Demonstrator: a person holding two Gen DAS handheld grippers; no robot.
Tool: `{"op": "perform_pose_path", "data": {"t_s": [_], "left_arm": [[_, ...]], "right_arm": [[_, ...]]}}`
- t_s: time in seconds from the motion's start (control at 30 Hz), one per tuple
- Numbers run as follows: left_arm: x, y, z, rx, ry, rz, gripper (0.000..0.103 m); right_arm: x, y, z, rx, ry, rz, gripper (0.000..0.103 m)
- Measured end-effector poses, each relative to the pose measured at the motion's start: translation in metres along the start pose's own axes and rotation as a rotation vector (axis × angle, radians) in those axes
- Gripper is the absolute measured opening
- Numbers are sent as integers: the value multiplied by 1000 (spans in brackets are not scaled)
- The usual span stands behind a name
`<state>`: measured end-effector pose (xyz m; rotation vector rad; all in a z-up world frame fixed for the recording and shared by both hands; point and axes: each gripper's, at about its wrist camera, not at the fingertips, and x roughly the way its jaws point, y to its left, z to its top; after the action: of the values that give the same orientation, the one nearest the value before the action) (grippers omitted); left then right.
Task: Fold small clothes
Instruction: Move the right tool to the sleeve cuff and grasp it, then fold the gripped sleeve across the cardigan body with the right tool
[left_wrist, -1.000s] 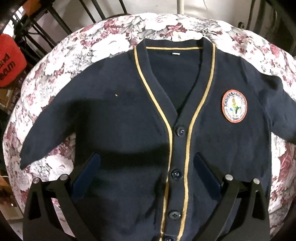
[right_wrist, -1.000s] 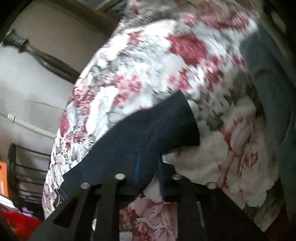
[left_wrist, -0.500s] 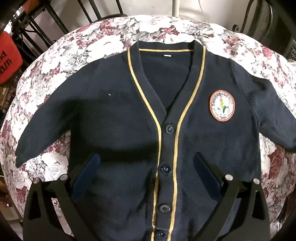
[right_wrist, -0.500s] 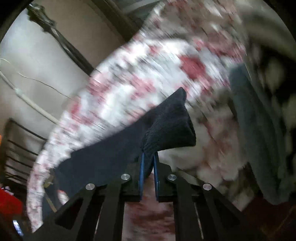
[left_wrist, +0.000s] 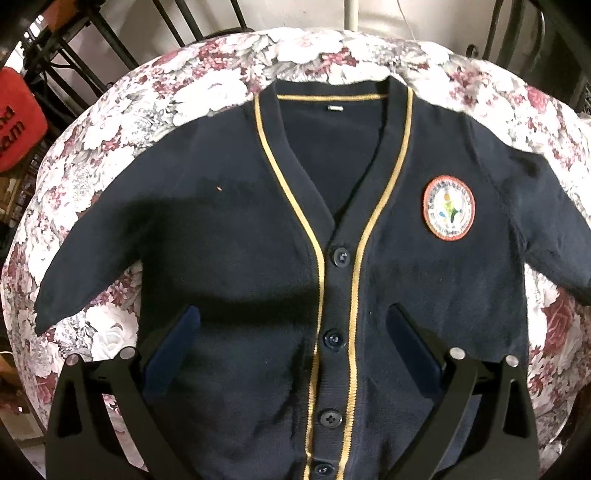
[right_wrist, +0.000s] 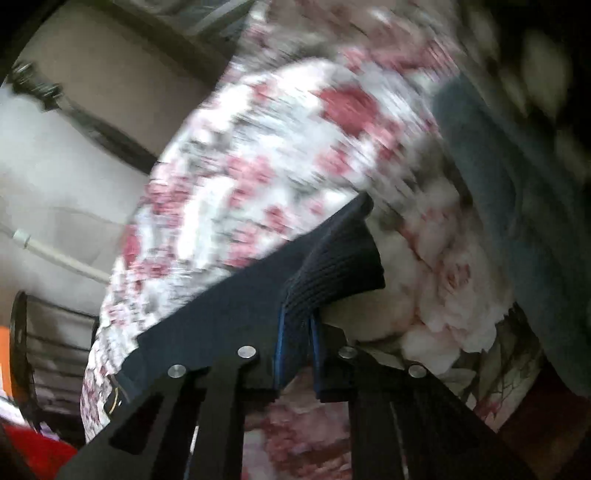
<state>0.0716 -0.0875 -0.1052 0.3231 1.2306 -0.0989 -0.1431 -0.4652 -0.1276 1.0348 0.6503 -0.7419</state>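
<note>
A navy cardigan (left_wrist: 240, 258) with yellow trim, dark buttons and a round badge (left_wrist: 448, 208) lies face up on a round table under a floral cloth (left_wrist: 147, 122), both sleeves spread out. My left gripper (left_wrist: 293, 314) hovers open over the cardigan's lower front, its fingers wide apart on either side of the button line. In the right wrist view my right gripper (right_wrist: 297, 321) pinches the ribbed sleeve cuff (right_wrist: 332, 269) between its blue pads. Its jaws are opening slightly, with the cuff still pressed between them. The cuff is raised off the floral cloth (right_wrist: 258, 155).
Black metal racks (left_wrist: 92, 33) and a red object (left_wrist: 14, 125) stand behind and left of the table. A grey-blue fabric (right_wrist: 498, 184) lies at the right of the right wrist view. The table edge curves close around the cardigan.
The right gripper has shifted and risen a little with the cuff still in its pads, and its view has swung. In the left wrist view the cardigan has shifted slightly to the left.
</note>
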Motion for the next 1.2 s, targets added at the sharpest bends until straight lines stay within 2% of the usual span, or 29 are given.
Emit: {"op": "perform_pose_path", "data": {"t_s": [0.2,0.4,0.8,1.2], "left_arm": [[-15,8,3,-25,-22,-33,98],[-31,24,4,-45,-56,-53,98],[-35,99,-1,-169,-53,-74,98],[-33,172,-12,-293,-59,-92,98]], "right_arm": [[-31,54,-8,-128,-63,54,12],[-44,100,-23,-186,-71,101,12],[-54,181,-81,-305,-44,170,12],[-64,244,-138,-466,-40,207,12]]}}
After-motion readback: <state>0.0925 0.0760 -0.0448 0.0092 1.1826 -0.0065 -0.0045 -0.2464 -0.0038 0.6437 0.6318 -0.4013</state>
